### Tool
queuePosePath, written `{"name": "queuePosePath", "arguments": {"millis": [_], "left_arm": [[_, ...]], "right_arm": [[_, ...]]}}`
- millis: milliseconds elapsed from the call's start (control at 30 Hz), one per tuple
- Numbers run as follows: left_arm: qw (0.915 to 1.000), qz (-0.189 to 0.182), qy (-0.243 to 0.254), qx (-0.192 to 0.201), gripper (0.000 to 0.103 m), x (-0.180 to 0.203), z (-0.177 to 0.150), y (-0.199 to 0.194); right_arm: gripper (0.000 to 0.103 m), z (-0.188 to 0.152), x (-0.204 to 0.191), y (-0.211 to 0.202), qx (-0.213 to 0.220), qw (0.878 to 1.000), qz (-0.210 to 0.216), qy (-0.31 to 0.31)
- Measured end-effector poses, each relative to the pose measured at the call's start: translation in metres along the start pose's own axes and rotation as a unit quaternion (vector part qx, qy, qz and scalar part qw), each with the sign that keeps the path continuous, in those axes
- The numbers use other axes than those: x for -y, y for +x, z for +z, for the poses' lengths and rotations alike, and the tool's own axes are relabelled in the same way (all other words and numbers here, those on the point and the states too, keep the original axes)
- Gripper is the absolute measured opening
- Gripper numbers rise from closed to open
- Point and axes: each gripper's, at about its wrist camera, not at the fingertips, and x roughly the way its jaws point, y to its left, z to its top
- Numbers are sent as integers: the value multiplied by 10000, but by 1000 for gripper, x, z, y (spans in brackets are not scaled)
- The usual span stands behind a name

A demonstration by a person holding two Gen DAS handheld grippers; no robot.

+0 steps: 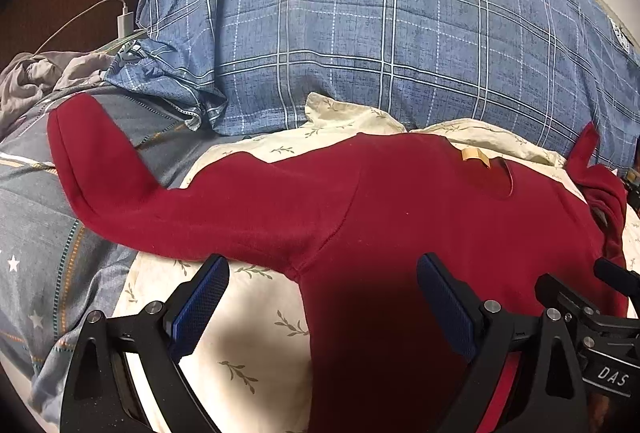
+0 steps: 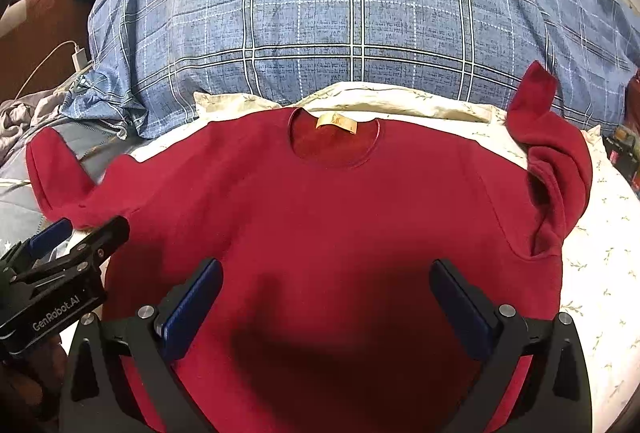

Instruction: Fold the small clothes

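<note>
A small red sweater (image 2: 328, 217) lies flat, front up, on a cream leaf-print cloth (image 2: 600, 265), with a tan label (image 2: 335, 121) at its collar. Its left sleeve (image 1: 120, 185) stretches out over the grey bedding. Its right sleeve (image 2: 556, 161) is bunched and partly folded upward. My left gripper (image 1: 322, 273) is open, hovering over the left armpit and side of the sweater (image 1: 400, 213). My right gripper (image 2: 326, 277) is open above the lower middle of the sweater. The left gripper also shows at the left edge of the right wrist view (image 2: 60, 253).
A big blue plaid duvet (image 2: 340, 17) is piled behind the sweater. Grey star-print bedding (image 1: 32, 233) lies to the left, with crumpled grey cloth (image 1: 36, 77) and a white charger with cable (image 1: 122, 23) beyond it.
</note>
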Motion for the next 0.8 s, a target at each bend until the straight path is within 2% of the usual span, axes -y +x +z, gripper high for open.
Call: {"name": "queuePosePath", "arguments": {"millis": [800], "left_arm": [[10000, 7, -44, -19, 95, -5, 2, 3]], "right_arm": [[103, 4, -4, 4, -33, 10000, -52, -14]]}}
